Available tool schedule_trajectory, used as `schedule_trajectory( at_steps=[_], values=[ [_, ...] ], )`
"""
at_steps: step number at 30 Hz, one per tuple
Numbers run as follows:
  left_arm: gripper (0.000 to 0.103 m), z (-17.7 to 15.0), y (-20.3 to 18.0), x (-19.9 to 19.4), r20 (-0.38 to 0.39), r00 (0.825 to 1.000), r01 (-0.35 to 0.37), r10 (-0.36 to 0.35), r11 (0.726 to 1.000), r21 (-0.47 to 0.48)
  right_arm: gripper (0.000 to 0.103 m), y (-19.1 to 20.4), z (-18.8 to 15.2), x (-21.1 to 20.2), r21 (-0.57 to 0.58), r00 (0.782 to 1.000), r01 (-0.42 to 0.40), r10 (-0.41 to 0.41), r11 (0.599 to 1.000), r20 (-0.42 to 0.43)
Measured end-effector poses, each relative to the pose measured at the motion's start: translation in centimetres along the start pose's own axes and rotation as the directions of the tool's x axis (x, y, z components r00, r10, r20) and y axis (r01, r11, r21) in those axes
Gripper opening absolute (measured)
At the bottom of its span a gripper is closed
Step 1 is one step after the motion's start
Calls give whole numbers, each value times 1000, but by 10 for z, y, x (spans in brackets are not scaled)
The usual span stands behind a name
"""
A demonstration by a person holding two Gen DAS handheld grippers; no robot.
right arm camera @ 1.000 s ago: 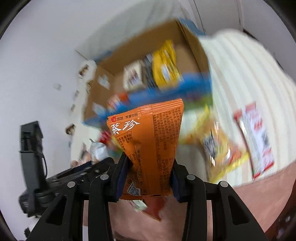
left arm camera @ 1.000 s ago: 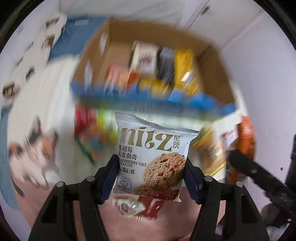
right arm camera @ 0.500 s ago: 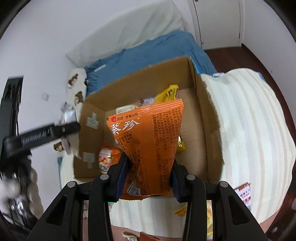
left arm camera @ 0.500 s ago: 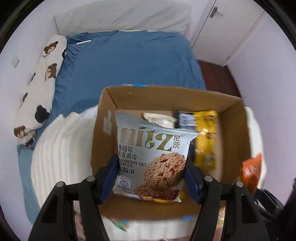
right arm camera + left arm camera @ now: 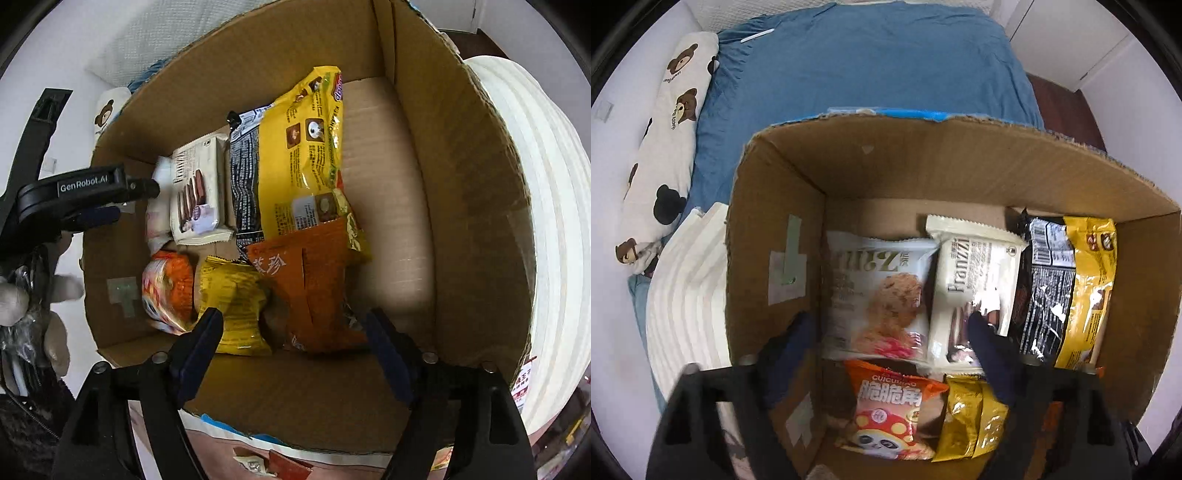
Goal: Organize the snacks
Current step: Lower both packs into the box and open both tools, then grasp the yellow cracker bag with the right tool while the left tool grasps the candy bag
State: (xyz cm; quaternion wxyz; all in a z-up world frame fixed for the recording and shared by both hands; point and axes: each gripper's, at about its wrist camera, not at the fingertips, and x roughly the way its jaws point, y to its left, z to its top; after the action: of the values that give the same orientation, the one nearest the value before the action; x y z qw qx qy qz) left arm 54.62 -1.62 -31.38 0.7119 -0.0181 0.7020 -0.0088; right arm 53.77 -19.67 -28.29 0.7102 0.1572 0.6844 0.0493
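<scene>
**Snack box contents, both packets released**

Your left gripper [image 5: 890, 332] points straight down into the cardboard box [image 5: 960, 166], jaws spreading and pressing on nothing. Between the fingers, lying loose on the box floor against the left wall, is the cranberry oat cookie packet [image 5: 879, 295], blurred and with its lettering upside down to you.

Your right gripper [image 5: 291, 325] hangs over the near wall of the same box, jaws likewise opening with nothing pinched. The orange packet [image 5: 314, 291] lies between the fingers near the near wall, clear of both pads, its upper edge overlapping the long yellow bag [image 5: 306, 155].

Box contents, left wall to right wall, far row:
- the cranberry oat cookie packet, just beside the left wall;
- cream wafer packet [image 5: 971, 288], touching the cookie packet's right edge;
- black packet [image 5: 1041, 288] with a barcode at its far end;
- long yellow bag, partly over the black packet, with bare box floor between it and the right wall.

Near row:
- orange-and-white panda snack bag [image 5: 890, 417], just below the cookie packet;
- gold foil packet [image 5: 971, 417], touching the panda bag's right side;
- the orange packet, right of the gold one.

Surroundings: the box stands on a white ribbed cushion [image 5: 546, 221] on a bed with a blue sheet [image 5: 868, 66]; a bear-print pillow [image 5: 665, 147] lies along the bed's left edge. A gloved hand [image 5: 33, 302] holds your left gripper.
</scene>
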Motion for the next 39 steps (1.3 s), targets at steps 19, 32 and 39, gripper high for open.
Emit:
schedule_trajectory(
  at_steps=[19,32,39],
  values=[
    [91,-89,0,-91,273,953,133,-130,991,5,93,21,-21,-51,-100,980,112,-93,989,175],
    [91,-197,1,-156,450,889,76,-89,996,48,63,26,-85,-114,-154,947,56,-4,986,321],
    [91,-255,15,-163,495,867,59,-54,998,5,63,9,-133,-139,-148,932,-20,72,989,355]
  ],
)
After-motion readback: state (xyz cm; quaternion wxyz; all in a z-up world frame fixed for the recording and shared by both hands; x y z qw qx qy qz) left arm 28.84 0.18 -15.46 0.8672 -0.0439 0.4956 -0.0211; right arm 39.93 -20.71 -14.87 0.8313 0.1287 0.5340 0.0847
